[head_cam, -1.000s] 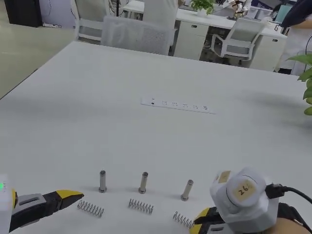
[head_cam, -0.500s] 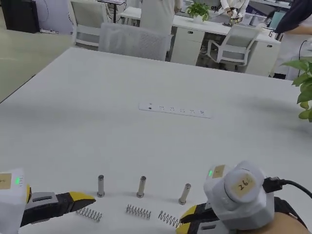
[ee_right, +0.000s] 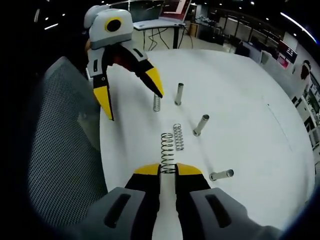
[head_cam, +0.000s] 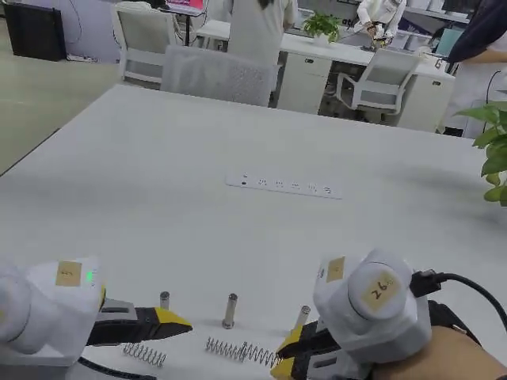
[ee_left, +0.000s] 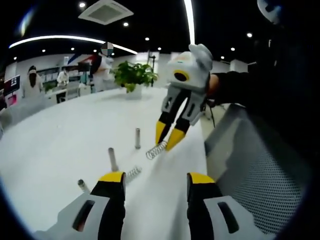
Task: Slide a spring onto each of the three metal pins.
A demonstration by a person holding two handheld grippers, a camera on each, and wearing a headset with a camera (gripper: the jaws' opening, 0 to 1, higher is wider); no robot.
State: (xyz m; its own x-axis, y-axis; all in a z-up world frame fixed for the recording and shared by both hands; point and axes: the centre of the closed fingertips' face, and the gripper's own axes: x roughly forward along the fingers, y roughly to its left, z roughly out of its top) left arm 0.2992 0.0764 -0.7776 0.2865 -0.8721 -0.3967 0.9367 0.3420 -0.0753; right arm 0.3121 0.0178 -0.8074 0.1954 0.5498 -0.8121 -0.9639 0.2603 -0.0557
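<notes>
Open-plan office
Rows of white desks (head_cam: 317, 45), swivel chairs (head_cam: 386, 75), potted plant (head_cam: 321, 24), power strip (head_cam: 283, 187) set in the tabletop (head_cam: 158, 174), ceiling vent (ee_left: 105, 11) and downlights (ee_left: 82, 5)

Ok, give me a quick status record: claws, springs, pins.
left claw: open, holding nothing
right claw: shut on one end of the held spring
loose springs: two, lying flat on the table; the middle spring and the left spring
pins: three, upright in a row; left pin, middle pin, right pin
springs on pins: none yet
</notes>
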